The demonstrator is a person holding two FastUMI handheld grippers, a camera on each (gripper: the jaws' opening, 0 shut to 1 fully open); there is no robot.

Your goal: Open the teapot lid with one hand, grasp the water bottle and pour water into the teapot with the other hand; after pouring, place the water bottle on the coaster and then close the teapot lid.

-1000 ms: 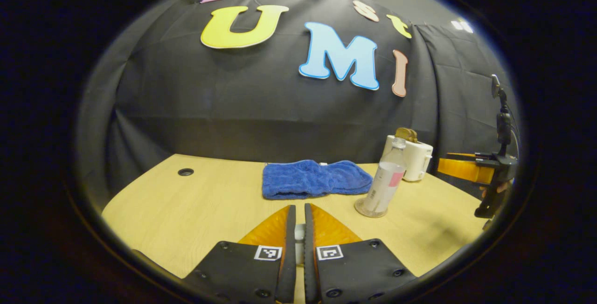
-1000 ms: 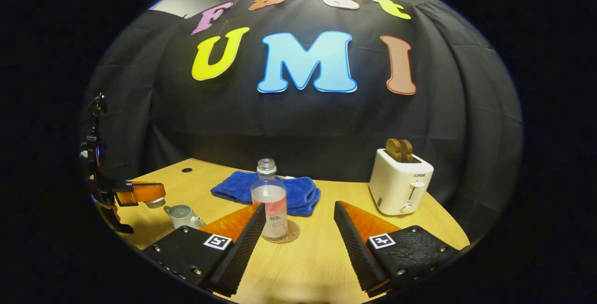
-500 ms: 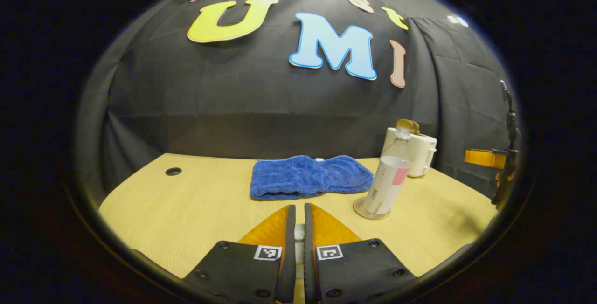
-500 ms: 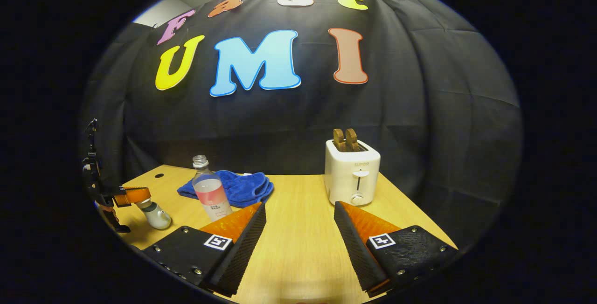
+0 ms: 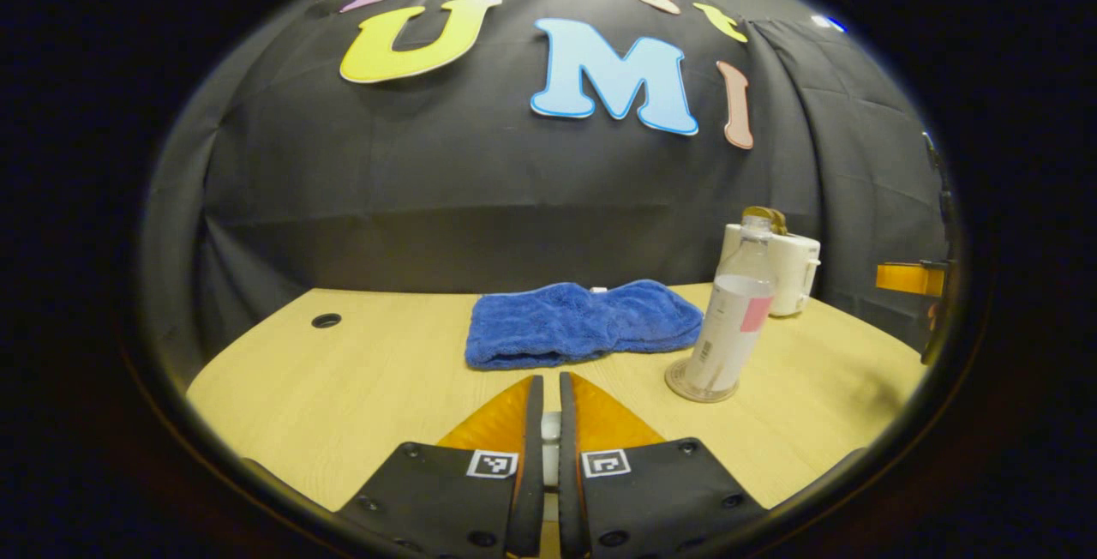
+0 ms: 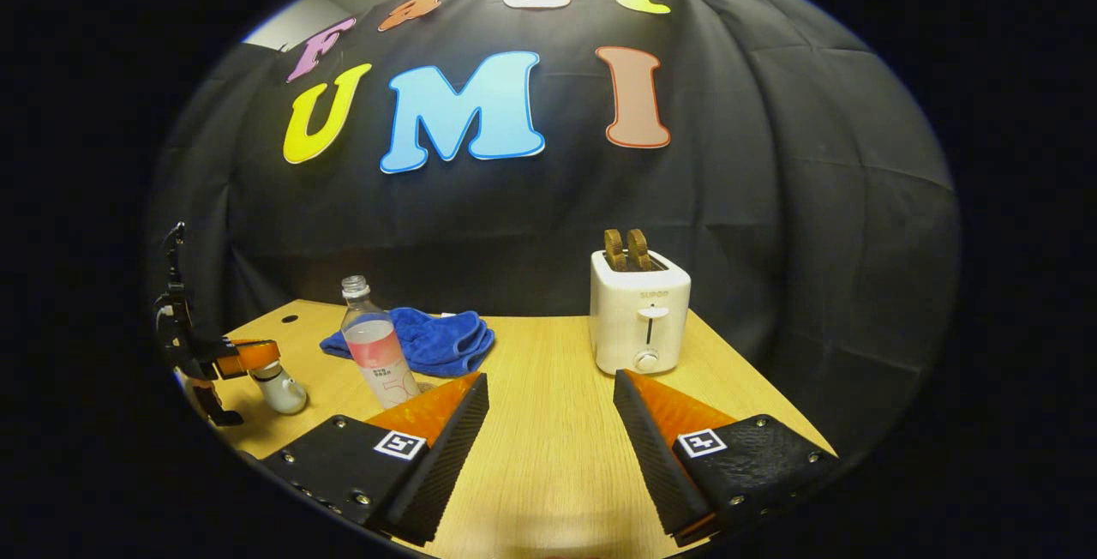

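Seating the teapot lid
Left gripper (image 5: pixel 549 422), jaws narrowed on the lid knob (image 5: pixel 549 427): lower straight onto the teapot (image 6: pixel 279 387), then release. Right gripper (image 6: pixel 548 422): jaws wide, empty; water bottle (image 5: pixel 729 319) on the coaster (image 5: pixel 686 388).

The right tool (image 6: pixel 548 422) has swung away from the water bottle (image 6: pixel 374 345), which now stands off its left finger rather than between the two. The left tool (image 6: pixel 244 355) has lowered the lid (image 6: pixel 267 368) onto the teapot (image 6: pixel 281 389).
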